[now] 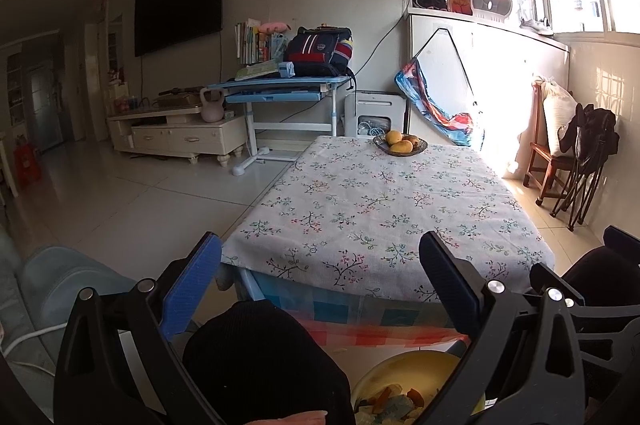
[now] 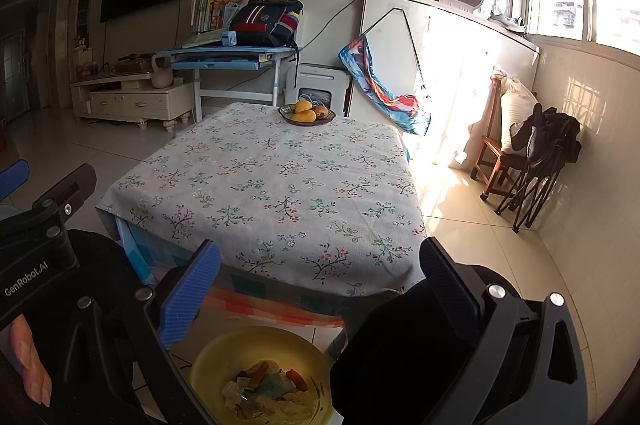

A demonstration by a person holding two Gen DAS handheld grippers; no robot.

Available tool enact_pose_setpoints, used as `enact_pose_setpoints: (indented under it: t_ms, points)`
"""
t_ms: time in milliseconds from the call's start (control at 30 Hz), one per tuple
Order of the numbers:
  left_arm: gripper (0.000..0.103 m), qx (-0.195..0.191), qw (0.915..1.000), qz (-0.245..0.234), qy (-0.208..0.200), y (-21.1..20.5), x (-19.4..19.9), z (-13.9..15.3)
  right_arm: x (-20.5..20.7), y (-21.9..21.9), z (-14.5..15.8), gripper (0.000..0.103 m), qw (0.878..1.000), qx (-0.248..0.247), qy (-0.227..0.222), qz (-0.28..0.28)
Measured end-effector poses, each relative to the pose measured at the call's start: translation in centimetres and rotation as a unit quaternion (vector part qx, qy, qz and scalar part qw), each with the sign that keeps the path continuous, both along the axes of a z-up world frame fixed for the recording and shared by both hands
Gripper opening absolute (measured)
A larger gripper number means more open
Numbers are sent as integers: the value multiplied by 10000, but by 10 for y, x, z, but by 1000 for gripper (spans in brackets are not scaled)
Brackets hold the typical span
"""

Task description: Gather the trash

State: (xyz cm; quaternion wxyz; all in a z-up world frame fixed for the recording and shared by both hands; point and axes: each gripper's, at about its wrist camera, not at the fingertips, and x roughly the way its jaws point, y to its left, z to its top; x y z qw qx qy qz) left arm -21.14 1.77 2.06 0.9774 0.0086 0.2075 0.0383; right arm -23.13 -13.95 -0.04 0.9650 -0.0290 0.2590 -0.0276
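Room: a living room with pale floor tiles, a dark flat television (image 1: pixel 178 5) on the wall, and a sunny window on the right side.
Table: a low table under a white cloth with small flower print (image 2: pixel 272 193); the near edge hangs over a checked blue and red cover.
Far end of table: a dark glass bowl with yellow fruits (image 2: pixel 307 115) stands there, well apart from both tongs.
Trash: a round yellow bin (image 2: pixel 208 361) stands on the floor just in front of the table, low between the person's black-clothed knees; inside it lie crumpled wrappers and orange peel pieces (image 2: pixel 266 391).
Left tongs (image 1: pixel 320 281): blue pads spread wide, holding nothing, above the near table edge.
Right tongs (image 2: pixel 320 285): also spread wide and empty, above the bin.
Behind: a blue study desk (image 1: pixel 280 89) carrying a dark blue school bag (image 1: pixel 320 51).
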Motion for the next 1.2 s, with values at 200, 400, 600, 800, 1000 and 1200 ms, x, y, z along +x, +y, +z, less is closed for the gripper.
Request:
enact_pose_setpoints:
  t_ms: [200, 400, 600, 800, 1000, 1200]
  points:
    - [96, 100, 9999, -38, 14, -3, 0, 0, 1, 0, 0, 96, 10000, 26, 7, -3]
    - [96, 67, 10000, -35, 28, -1, 1, 1, 1, -1, 0, 95, 10000, 37, 11, -1]
    - [96, 24, 10000, -28, 47, 1, 2, 1, 1, -1, 0, 95, 10000, 34, 12, 3]
    - [96, 34, 10000, -30, 50, 1, 2, 0, 1, -1, 0, 96, 10000, 29, 17, 10]
    - [96, 31, 10000, -25, 53, 1, 2, 0, 1, -1, 0, 96, 10000, 25, 18, 10]
    - [96, 34, 10000, -29, 53, 1, 2, 1, 1, -1, 0, 96, 10000, 28, 19, 9]
